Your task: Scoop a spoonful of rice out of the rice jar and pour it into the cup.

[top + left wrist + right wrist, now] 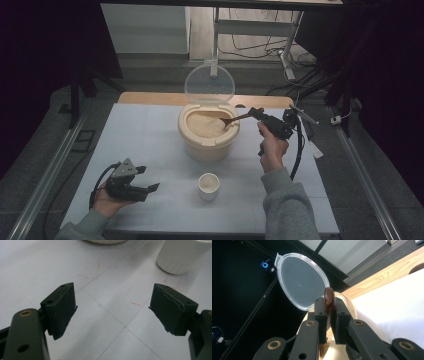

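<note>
The right gripper (256, 114) clamps the handle of a wooden spoon (231, 120) whose bowl sits in the rice inside the open tub (208, 140) — keep that squeeze firm and lift level. The small white cup (208, 185) stands just in front of the tub, so carry slowly; the left gripper (149, 179) rests wide open and empty on the table (145, 135).

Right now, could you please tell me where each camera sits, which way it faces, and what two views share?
High view: above the person's side, facing forward and down on the white table; both forearms show.
Left gripper view: on the left gripper, facing the tabletop; open jaws show.
Right gripper view: on the right gripper, shut on the brown wooden spoon.
Shared: the small white ribbed cup; the cream rice bucket's clear lid.
</note>
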`<state>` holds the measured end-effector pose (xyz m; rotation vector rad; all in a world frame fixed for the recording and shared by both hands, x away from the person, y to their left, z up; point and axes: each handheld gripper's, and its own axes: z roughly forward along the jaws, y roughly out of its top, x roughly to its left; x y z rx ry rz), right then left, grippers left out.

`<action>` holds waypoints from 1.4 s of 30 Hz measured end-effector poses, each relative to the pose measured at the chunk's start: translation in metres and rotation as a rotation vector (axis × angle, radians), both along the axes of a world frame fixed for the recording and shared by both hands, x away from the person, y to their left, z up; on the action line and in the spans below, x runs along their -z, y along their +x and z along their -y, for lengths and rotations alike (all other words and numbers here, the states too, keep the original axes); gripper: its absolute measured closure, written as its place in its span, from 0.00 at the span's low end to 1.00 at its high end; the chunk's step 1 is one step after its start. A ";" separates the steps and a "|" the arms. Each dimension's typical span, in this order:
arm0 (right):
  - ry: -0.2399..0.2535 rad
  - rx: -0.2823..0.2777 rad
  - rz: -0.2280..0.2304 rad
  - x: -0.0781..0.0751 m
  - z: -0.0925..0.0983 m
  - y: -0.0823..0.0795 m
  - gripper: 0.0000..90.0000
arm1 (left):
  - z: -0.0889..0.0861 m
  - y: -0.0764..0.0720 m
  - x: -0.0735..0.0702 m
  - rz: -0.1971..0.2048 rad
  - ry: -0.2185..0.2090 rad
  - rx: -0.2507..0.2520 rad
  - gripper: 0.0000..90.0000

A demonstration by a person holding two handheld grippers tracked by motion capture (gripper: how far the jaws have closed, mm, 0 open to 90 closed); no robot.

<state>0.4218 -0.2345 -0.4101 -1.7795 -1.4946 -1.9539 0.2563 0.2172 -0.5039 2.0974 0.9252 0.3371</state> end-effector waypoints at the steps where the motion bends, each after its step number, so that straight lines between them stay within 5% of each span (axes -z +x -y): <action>1: 0.000 0.000 0.000 0.000 0.000 0.000 0.92 | 0.000 0.000 0.000 0.000 0.001 0.000 0.23; 42: 0.090 -0.067 -0.018 -0.015 0.013 -0.008 0.93 | 0.002 0.000 0.001 0.002 0.019 0.005 0.23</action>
